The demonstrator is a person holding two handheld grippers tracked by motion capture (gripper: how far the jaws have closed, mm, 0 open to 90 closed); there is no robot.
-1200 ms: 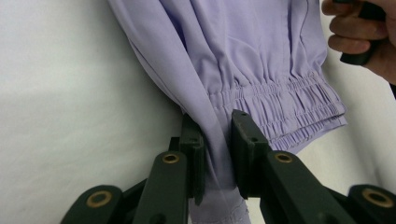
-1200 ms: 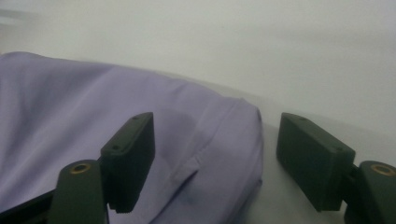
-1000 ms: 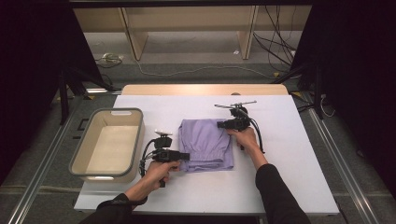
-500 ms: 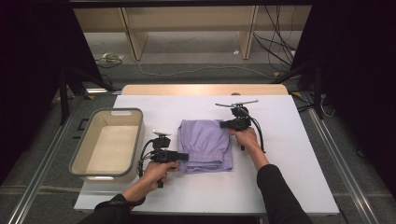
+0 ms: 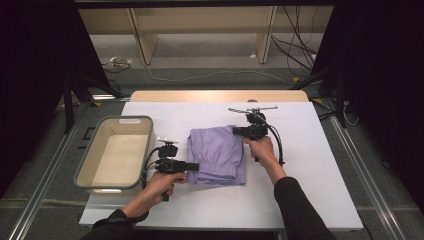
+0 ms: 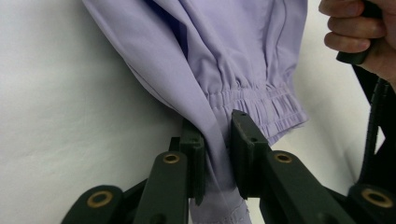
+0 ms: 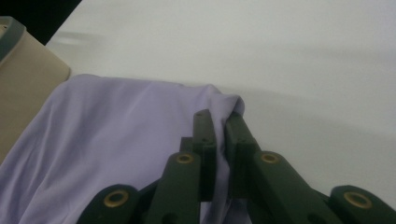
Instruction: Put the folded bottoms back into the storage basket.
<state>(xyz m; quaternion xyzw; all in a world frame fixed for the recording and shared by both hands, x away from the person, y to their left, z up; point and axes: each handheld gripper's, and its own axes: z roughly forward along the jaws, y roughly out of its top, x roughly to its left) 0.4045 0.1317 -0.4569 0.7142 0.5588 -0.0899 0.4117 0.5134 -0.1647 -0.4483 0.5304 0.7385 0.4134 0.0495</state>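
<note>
left gripper view: left gripper (image 6: 217, 154) clamps lavender garment (image 6: 233, 56) beside its elastic cuff. right gripper (image 7: 219, 140) pinches a far corner. high view: beige bin (image 5: 87, 167) beside both extended forearms.

Over the last second the lavender garment (image 5: 217, 155) slides a little toward the person's left, nearer the beige bin (image 5: 116, 152). The left gripper (image 5: 194, 166) draws back with the cloth's near corner, and the right gripper (image 5: 234, 130) follows at the far corner.
</note>
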